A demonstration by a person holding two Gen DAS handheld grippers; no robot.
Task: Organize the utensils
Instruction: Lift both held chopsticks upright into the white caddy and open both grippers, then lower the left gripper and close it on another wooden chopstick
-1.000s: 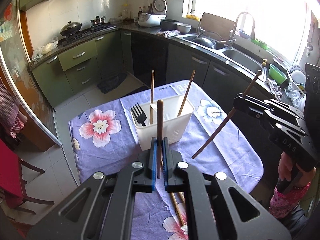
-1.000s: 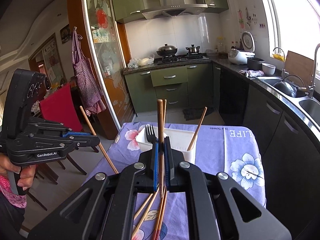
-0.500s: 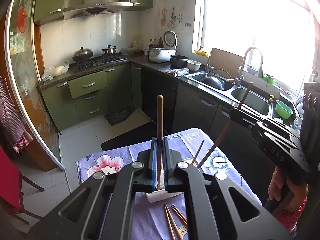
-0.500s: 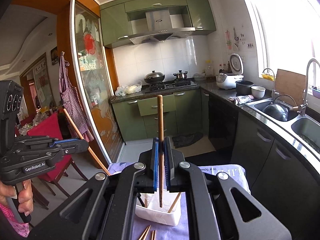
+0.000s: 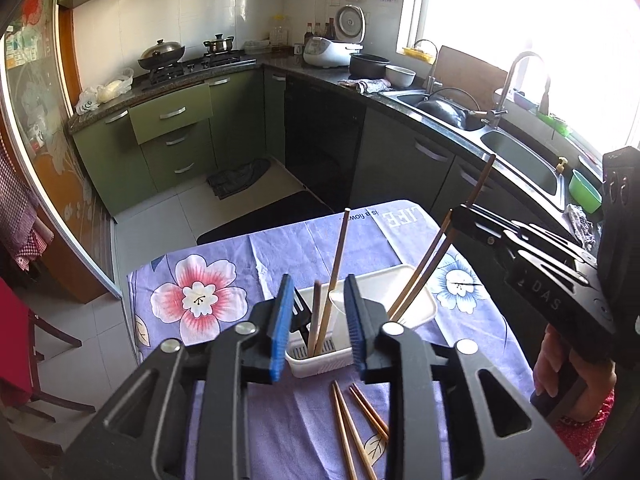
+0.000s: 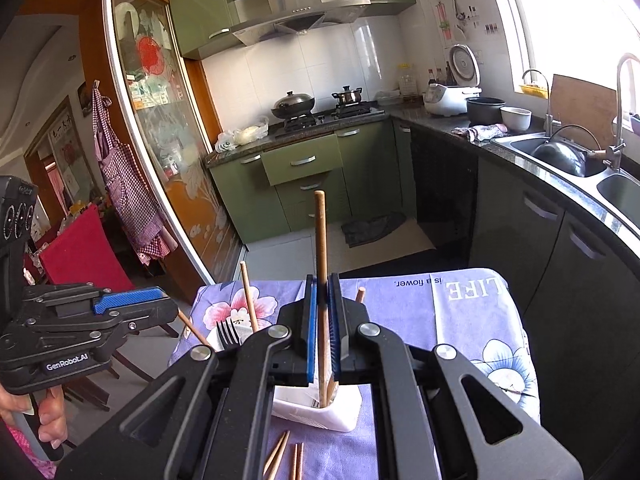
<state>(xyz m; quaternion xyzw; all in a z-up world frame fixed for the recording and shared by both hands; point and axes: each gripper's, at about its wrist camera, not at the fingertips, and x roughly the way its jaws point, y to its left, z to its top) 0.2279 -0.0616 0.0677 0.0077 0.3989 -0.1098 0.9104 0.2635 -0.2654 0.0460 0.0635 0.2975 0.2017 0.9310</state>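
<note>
Item: white utensil basket [image 5: 416, 308], standing on a table with a flowered purple cloth [image 5: 200, 280]; it holds a black fork [image 5: 300, 312] at its 9 o'clock end and several upright chopsticks. Left gripper [image 5: 318, 320]: jaws spread wide and holding nothing, poised just above the basket, with two chopsticks [image 5: 334, 280] standing in the gap between its blue pads. Right gripper [image 6: 322, 336]: jaws pinched on one chopstick [image 6: 320, 240], held near vertical, its lower tip inside the basket's right-hand compartment. Loose chopsticks [image 5: 352, 432]: several flat on the cloth at 6 o'clock from the basket, not yet gathered. Handling note, as a judgement: the right-hand stick should be kept plumb and lowered until its tip appears seated before the jaws part, opening slowly so it leans on the wall rather than springing out; the left gripper should lift straight clear to avoid knocking its neighbours.
</note>
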